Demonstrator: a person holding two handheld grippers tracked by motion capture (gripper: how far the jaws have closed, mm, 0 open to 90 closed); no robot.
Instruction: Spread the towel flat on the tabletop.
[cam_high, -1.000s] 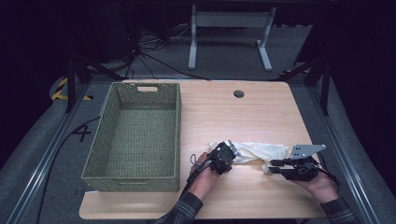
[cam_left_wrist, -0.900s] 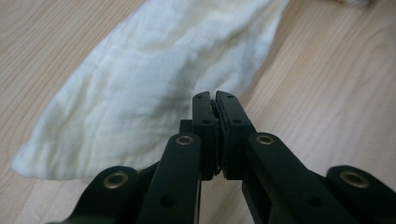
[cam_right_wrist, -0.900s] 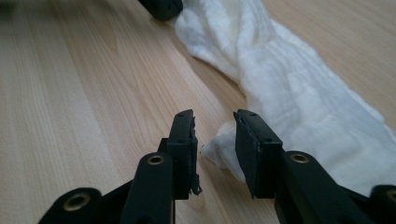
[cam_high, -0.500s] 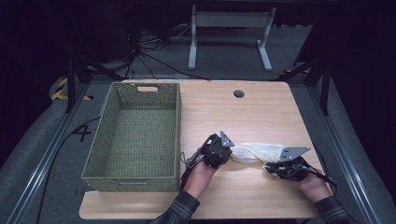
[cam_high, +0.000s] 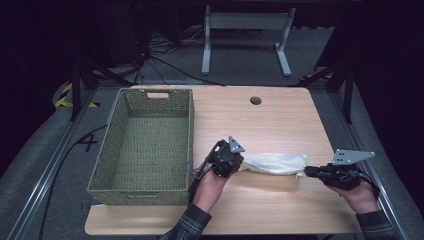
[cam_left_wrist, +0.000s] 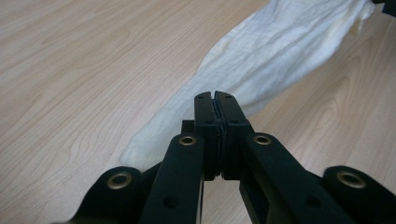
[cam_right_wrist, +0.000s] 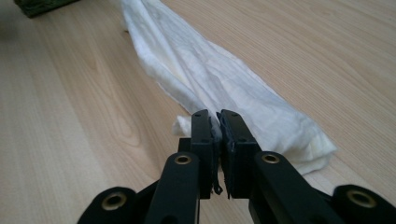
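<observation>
White cloth (cam_high: 275, 163) lies stretched in a long, rumpled band across the near part of the wooden table (cam_high: 280, 120), running from one gripper to the other. To its left, well clear of it, a green woven basket (cam_high: 145, 145) stands on the table's left side, its long wall just beside the person's left hand. The left gripper (cam_high: 239, 165) holds the cloth's left end: in the left gripper view its black jaws are pressed together with a thin edge of fabric pinched between the pads (cam_left_wrist: 215, 122), and the cloth (cam_left_wrist: 261, 74) runs away from them up toward the far right corner. The band sags a little toward the tabletop in the middle. At its right end the right gripper (cam_high: 306, 171) is clamped on the other tip; its jaws have just been closing, and in the right gripper view a fold of cloth (cam_right_wrist: 219, 84) shows wedged in the narrow slit between them, the rest spreading away toward the basket corner (cam_right_wrist: 39, 5).
</observation>
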